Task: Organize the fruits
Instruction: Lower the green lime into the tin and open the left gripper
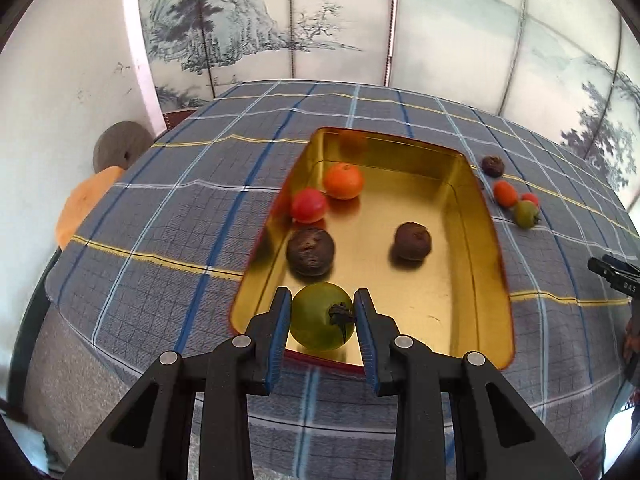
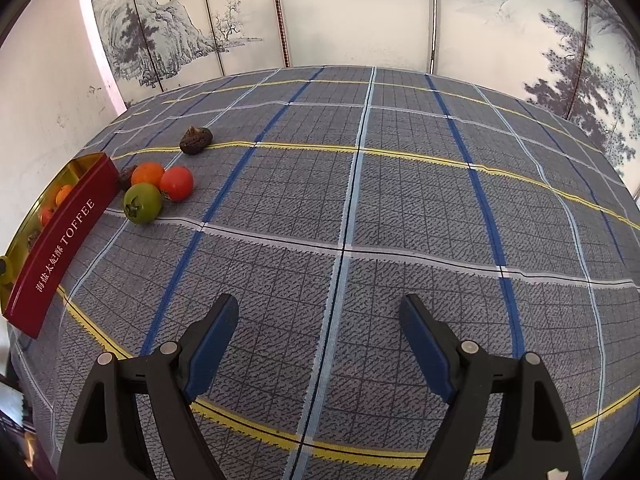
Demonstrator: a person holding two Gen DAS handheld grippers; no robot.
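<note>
My left gripper (image 1: 322,300) is shut on a green fruit (image 1: 316,320) and holds it over the near end of a gold tin tray (image 1: 486,240). In the tray lie an orange fruit (image 1: 343,181), a red fruit (image 1: 308,205) and two dark brown fruits (image 1: 310,251) (image 1: 413,241). My right gripper (image 2: 320,308) is open and empty over bare cloth. On the cloth beside the tray's red wall (image 2: 60,256) lie a green fruit (image 2: 142,202), an orange fruit (image 2: 148,174), a red fruit (image 2: 177,183) and a dark brown fruit (image 2: 196,140).
The table has a blue-grey plaid cloth (image 2: 400,200). A painted folding screen (image 1: 360,20) stands behind it and a white wall (image 1: 60,80) is at the left. A round grey object (image 1: 120,152) and an orange cushion (image 1: 84,208) sit beyond the table's left edge.
</note>
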